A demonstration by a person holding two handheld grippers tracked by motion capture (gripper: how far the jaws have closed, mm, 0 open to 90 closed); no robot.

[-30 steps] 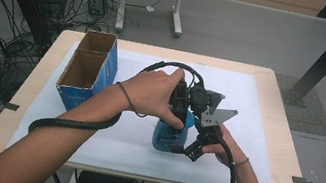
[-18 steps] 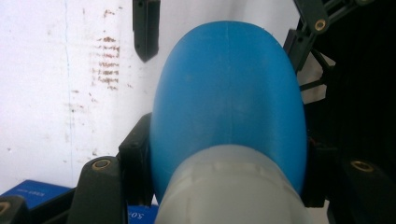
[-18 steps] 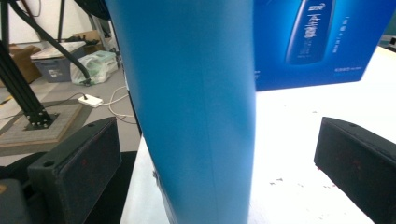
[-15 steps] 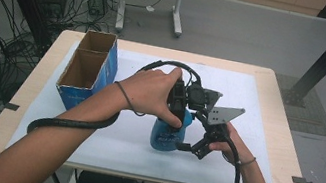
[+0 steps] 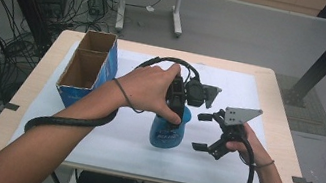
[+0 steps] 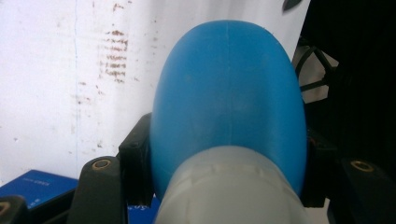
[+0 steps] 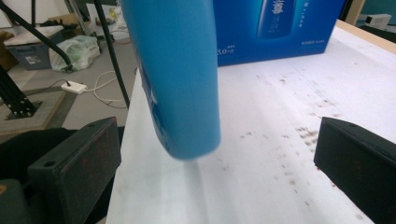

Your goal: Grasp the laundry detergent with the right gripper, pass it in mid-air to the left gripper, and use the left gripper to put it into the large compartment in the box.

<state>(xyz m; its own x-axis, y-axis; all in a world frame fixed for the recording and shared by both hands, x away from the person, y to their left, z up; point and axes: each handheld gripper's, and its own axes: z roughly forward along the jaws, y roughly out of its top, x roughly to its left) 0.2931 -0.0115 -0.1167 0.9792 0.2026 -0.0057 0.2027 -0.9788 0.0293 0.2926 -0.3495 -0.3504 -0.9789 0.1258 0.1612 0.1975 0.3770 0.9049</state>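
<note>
Both claws differ: left gripper (image 5: pixel 181 106) clamps blue bottle (image 5: pixel 169 130); right gripper (image 5: pixel 203 131) wide, empty.

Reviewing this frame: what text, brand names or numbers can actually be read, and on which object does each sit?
"5.0": on the blue box, white print, right gripper view.
Other print on that box: too small to read.
Label on the blue bottle: white lettering, blurred, unreadable.

The right gripper (image 5: pixel 203 131) has drawn rightward off the blue bottle (image 5: pixel 167 132), its jaws apparently wide apart now.
</note>
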